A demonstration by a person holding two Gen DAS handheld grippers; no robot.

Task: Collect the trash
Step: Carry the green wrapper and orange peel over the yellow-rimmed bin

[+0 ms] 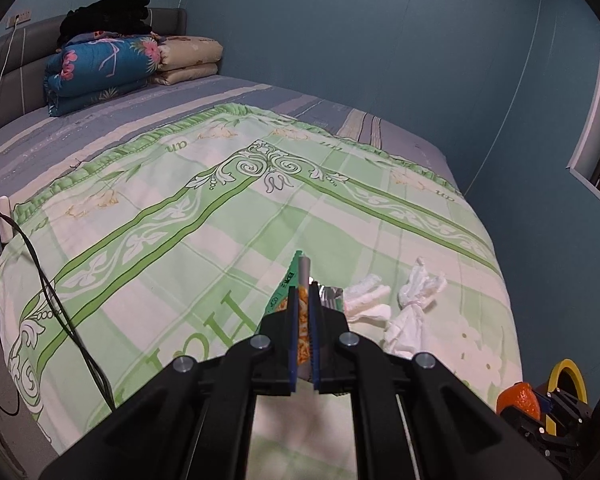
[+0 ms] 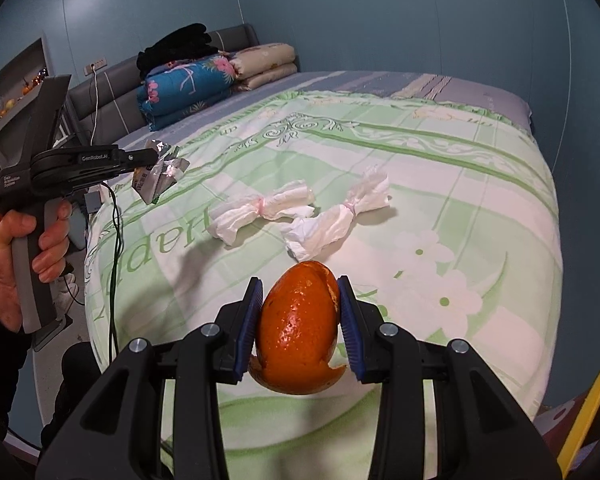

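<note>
My left gripper (image 1: 305,304) is shut on a crumpled snack wrapper (image 1: 303,320), green and orange outside, silver inside, held above the bed. In the right wrist view the same gripper (image 2: 150,158) holds the wrapper (image 2: 158,178) at the left. My right gripper (image 2: 300,312) is shut on an orange peel (image 2: 298,332) above the bed's near end; the peel also shows in the left wrist view (image 1: 518,398). Two twisted white tissues (image 2: 260,214) (image 2: 336,218) lie on the green quilt (image 2: 440,168), also seen in the left wrist view (image 1: 366,298) (image 1: 410,312).
Folded quilts and black clothes (image 2: 188,76) are stacked at the headboard. A black cable (image 2: 116,240) hangs over the bed's left side. A yellow-rimmed bin (image 1: 568,376) stands by the bed's near right corner. Blue walls surround the bed.
</note>
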